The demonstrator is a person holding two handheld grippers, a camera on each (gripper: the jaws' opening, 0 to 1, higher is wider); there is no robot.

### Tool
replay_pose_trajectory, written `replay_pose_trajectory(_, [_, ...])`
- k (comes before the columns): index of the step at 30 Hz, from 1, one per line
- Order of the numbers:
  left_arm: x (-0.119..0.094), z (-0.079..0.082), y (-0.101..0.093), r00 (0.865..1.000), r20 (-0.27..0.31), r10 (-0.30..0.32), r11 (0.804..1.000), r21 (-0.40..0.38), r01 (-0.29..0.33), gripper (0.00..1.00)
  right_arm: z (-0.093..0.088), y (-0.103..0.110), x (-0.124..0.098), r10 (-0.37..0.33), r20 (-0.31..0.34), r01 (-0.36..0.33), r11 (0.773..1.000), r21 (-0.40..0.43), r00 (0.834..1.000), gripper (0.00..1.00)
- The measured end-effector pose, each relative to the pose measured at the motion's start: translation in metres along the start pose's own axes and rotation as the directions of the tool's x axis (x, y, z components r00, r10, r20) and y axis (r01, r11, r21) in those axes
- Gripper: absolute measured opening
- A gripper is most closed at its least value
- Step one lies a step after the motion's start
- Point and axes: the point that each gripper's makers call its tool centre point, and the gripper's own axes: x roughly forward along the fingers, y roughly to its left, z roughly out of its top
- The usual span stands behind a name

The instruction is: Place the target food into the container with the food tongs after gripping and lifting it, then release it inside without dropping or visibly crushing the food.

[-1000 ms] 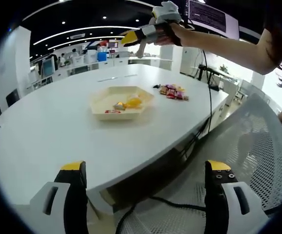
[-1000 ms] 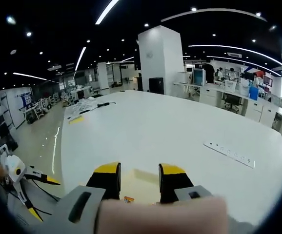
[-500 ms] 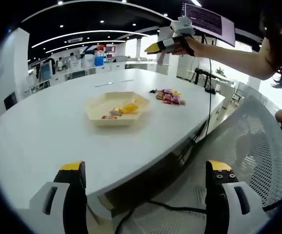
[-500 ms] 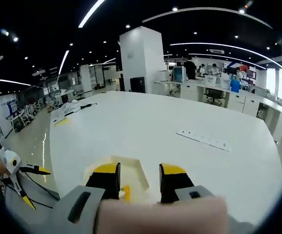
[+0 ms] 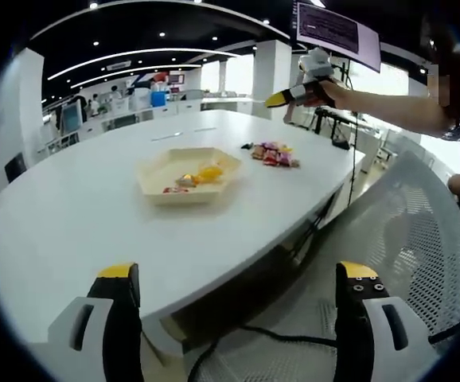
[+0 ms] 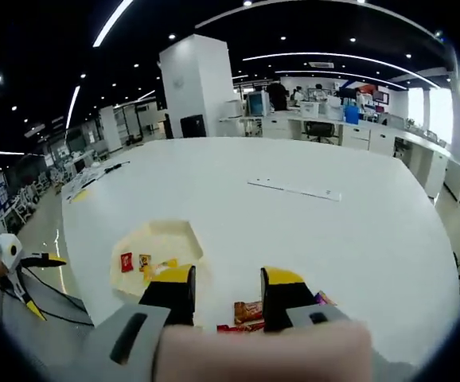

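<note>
Lying in a small heap of red, yellow and pink wrapped snacks (image 5: 275,153) on the white table (image 5: 79,215), just beside the cream hexagonal container (image 5: 185,173). Hovering above: right gripper (image 6: 226,285), jaws apart, empty. Hanging low: left gripper (image 5: 238,274), jaws wide apart.

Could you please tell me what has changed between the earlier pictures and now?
In the left gripper view, the right claw, held up in a hand, has travelled from above the tray to above the pile of wrapped snacks, and its view now looks down on them. Nothing was gripped or released. The left claw stays open off the table edge; tray and snacks are unmoved.
</note>
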Motion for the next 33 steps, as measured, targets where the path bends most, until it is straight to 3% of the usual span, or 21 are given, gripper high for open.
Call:
replay_pose_trajectory(9, [0.0, -0.002, 0.002, 1.0, -0.01, 0.009, 1.0, -0.007, -0.009, 1.0, -0.049, -0.016, -0.003, -0.035, -0.062, 0.037, 0.999, 0.037, 0.997, 0.32])
replay_pose_trajectory(11, [0.0, -0.003, 0.003, 1.0, -0.013, 0.011, 1.0, -0.011, -0.011, 1.0, -0.055, -0.017, -0.002, -0.045, -0.044, 0.045, 0.999, 0.004, 0.998, 0.32])
replay_pose_trajectory(16, [0.0, -0.003, 0.004, 1.0, -0.016, 0.019, 1.0, -0.012, -0.019, 1.0, -0.077, -0.015, 0.003, -0.034, -0.078, 0.035, 0.999, 0.019, 0.996, 0.32])
replay_pose_trajectory(26, [0.0, -0.005, 0.004, 0.999, -0.029, 0.019, 1.0, -0.022, -0.02, 1.0, -0.089, -0.019, 0.008, -0.04, -0.082, 0.044, 0.998, 0.041, 0.996, 0.32])
replay_pose_trajectory(33, [0.0, -0.005, 0.006, 0.999, -0.027, 0.026, 0.999, -0.024, -0.026, 1.0, -0.095, -0.022, 0.016, -0.058, -0.082, 0.058, 0.998, 0.005, 0.995, 0.32])
